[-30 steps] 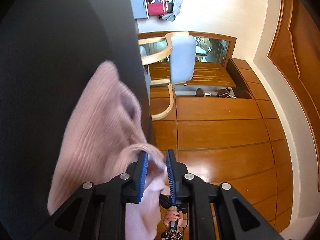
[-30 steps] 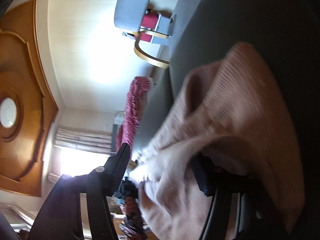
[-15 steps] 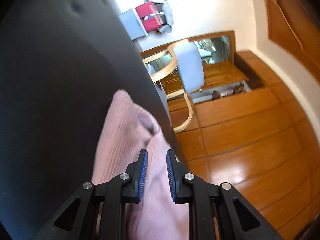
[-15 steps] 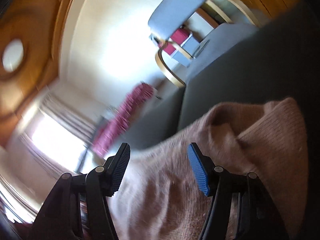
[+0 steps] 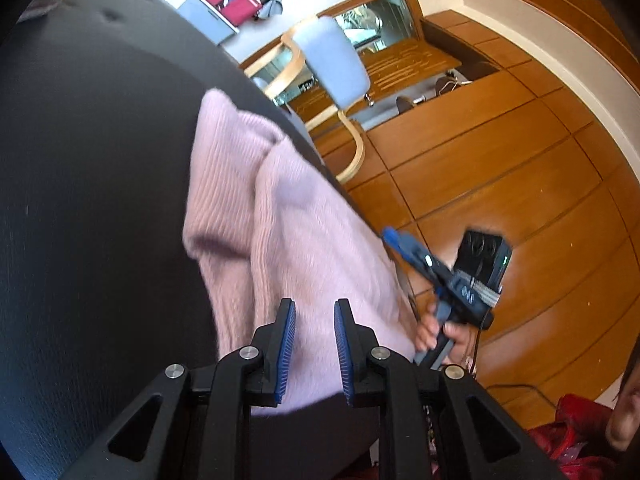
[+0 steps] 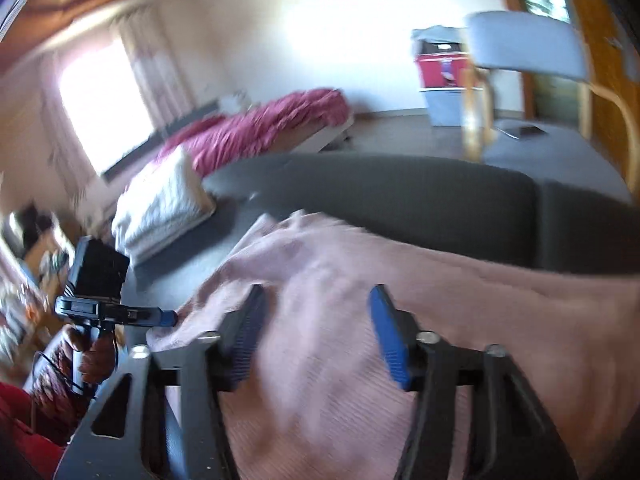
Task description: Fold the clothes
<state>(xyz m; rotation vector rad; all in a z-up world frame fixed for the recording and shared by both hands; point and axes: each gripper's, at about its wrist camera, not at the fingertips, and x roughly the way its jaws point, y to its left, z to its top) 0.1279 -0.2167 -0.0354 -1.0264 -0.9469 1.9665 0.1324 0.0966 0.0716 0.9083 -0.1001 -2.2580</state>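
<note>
A wood-floored room [image 5: 500, 184] holds a dark grey sofa [image 5: 88, 200]; beyond it a grey bin [image 6: 444, 80] against the wall holds something red. The pink knit sweater [image 5: 280, 240] lies bunched on the sofa seat. My left gripper [image 5: 314, 344] is slightly parted over it, gripping nothing; my right gripper [image 6: 316, 336] is spread wide above it.

My left gripper [image 5: 314, 354]: black skeletal frame, triangular cut-outs, silver screws, ribbed blue pads [image 5: 286, 354]. My right gripper [image 6: 316, 334]: same build, with a black camera block and cable. Red sleeve [image 6: 24, 432].
</note>
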